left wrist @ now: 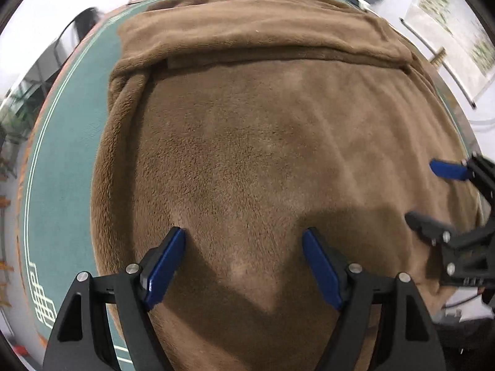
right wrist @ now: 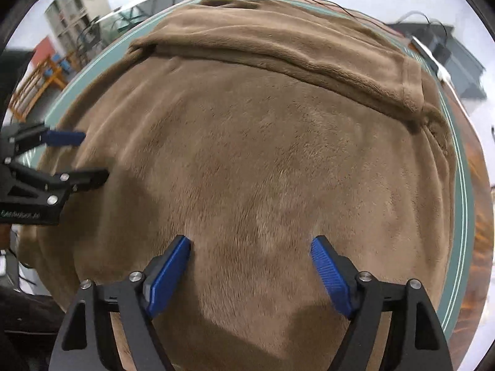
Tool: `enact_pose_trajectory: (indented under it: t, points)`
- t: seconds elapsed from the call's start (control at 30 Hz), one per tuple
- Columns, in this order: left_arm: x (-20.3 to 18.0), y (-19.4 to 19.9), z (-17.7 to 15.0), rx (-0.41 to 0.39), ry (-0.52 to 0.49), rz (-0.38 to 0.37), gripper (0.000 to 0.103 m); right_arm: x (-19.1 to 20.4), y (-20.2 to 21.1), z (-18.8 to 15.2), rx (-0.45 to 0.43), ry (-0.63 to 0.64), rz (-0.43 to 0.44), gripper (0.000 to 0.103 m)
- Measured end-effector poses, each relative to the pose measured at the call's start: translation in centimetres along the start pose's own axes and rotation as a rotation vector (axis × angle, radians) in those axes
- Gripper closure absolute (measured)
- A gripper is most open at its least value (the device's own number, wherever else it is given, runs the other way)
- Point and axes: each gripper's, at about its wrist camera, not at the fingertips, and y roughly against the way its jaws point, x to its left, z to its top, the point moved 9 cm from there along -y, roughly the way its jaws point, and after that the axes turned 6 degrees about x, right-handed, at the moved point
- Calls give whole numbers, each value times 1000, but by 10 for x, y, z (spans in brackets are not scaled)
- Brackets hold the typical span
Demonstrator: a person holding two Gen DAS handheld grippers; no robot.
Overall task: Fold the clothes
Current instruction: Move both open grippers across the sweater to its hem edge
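Brown fleece (left wrist: 263,154) spread over the green surface (left wrist: 62,185), far edge folded. Left gripper (left wrist: 244,238) and right gripper (right wrist: 250,245) above fleece, fingers wide apart, gripping nothing.

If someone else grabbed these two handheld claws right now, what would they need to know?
Left claw: open, nothing between its blue pads, pointing down over the brown fleece garment.
Right claw: open and empty too, over the same fleece, beside the left one.
The fleece lies spread across the green table mat, covering most of it.
Done: the far edge appears folded over into a thick band.
Left: neither claw grips cloth yet; probably take an edge with each and make the next fold.
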Motion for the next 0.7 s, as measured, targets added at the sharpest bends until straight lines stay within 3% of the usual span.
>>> enact_pose_trajectory:
  t: [0.27,0.53,0.7]
  points:
    - [-1,38,-32,-80,135,22,22,-10,28,-15,-75,-8,29,19]
    - [16,76,-93,-201,322,-42,22,-43,67,-52,-159,-93,19,19]
    - [40,78,-137,-186,400,-32,22,-65,81,-81,-175,-173,5,19]
